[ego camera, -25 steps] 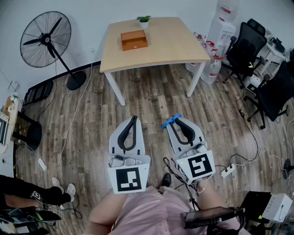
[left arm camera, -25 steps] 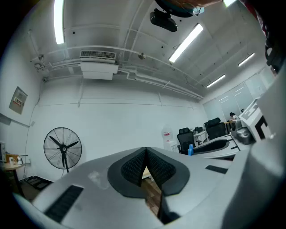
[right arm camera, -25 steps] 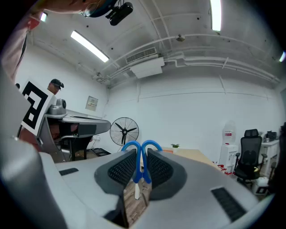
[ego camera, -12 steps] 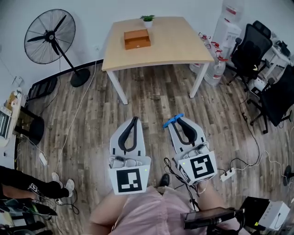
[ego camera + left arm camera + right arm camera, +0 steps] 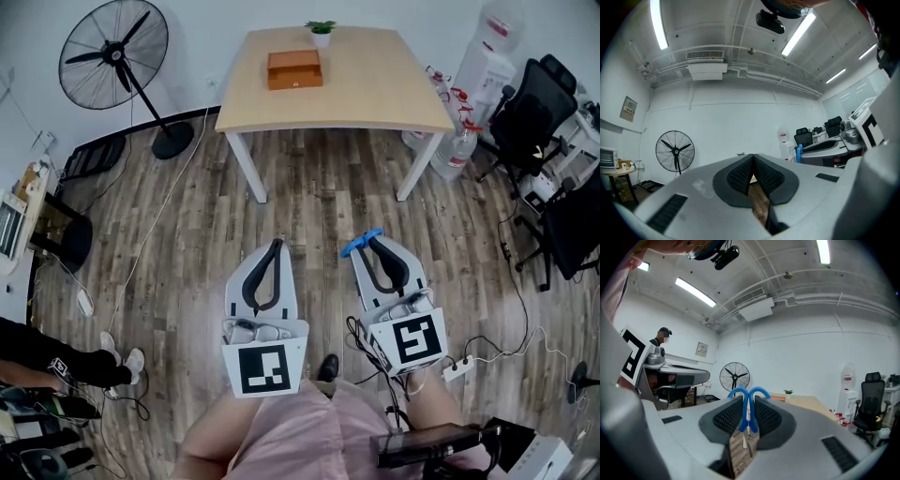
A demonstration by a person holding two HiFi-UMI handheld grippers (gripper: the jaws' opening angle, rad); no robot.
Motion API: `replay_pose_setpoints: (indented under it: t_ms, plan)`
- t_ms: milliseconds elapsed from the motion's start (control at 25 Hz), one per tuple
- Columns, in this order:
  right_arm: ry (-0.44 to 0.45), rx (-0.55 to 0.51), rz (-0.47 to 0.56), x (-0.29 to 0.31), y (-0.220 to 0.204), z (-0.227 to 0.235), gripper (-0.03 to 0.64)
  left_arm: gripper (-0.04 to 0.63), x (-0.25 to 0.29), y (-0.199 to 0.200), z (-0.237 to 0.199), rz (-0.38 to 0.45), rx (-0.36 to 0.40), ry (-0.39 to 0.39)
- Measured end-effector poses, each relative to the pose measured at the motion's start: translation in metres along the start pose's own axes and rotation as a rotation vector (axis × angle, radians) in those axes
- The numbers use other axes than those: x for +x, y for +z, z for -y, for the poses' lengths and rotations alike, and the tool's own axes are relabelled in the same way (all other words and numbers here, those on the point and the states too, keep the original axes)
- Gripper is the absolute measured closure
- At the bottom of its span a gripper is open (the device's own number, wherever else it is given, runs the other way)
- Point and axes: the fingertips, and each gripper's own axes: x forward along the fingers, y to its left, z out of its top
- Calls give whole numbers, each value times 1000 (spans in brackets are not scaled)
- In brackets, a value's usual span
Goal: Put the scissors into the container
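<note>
My right gripper (image 5: 367,240) is shut on blue-handled scissors (image 5: 360,243); the handle loops stick out past the jaw tips. In the right gripper view the scissors (image 5: 749,411) stand pinched between the dark pads, with my right gripper (image 5: 749,420) closed on them. My left gripper (image 5: 274,246) is shut and holds nothing; in its own view the left gripper (image 5: 753,174) shows its pads pressed together. Both are held over the wood floor in front of me. An orange-brown wooden container (image 5: 294,69) sits on the far light wooden table (image 5: 375,94), well ahead of both grippers.
A small potted plant (image 5: 321,32) stands behind the container. A standing fan (image 5: 114,58) is at the left, water bottles (image 5: 467,131) and black office chairs (image 5: 525,122) at the right. Cables and a power strip (image 5: 457,367) lie on the floor. A person's legs (image 5: 56,361) show at the left edge.
The view has shifted: table and container now sit slightly more to the right and nearer the top. Both grippers kept their state, right still holding the scissors.
</note>
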Motion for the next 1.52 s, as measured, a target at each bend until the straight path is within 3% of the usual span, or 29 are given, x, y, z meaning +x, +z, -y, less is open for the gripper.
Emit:
replay_pose_setpoints:
  t_ms: [280, 880, 1520]
  plan:
    - [16, -5, -12, 74, -5, 9, 537, 591, 58, -20, -50, -8, -25, 26]
    - [-55, -33, 34, 245, 40, 37, 537, 591, 205, -11, -170, 58, -18, -38]
    - [-104, -1, 5, 335, 17, 113, 537, 591, 322, -58, -175, -30, -31, -100]
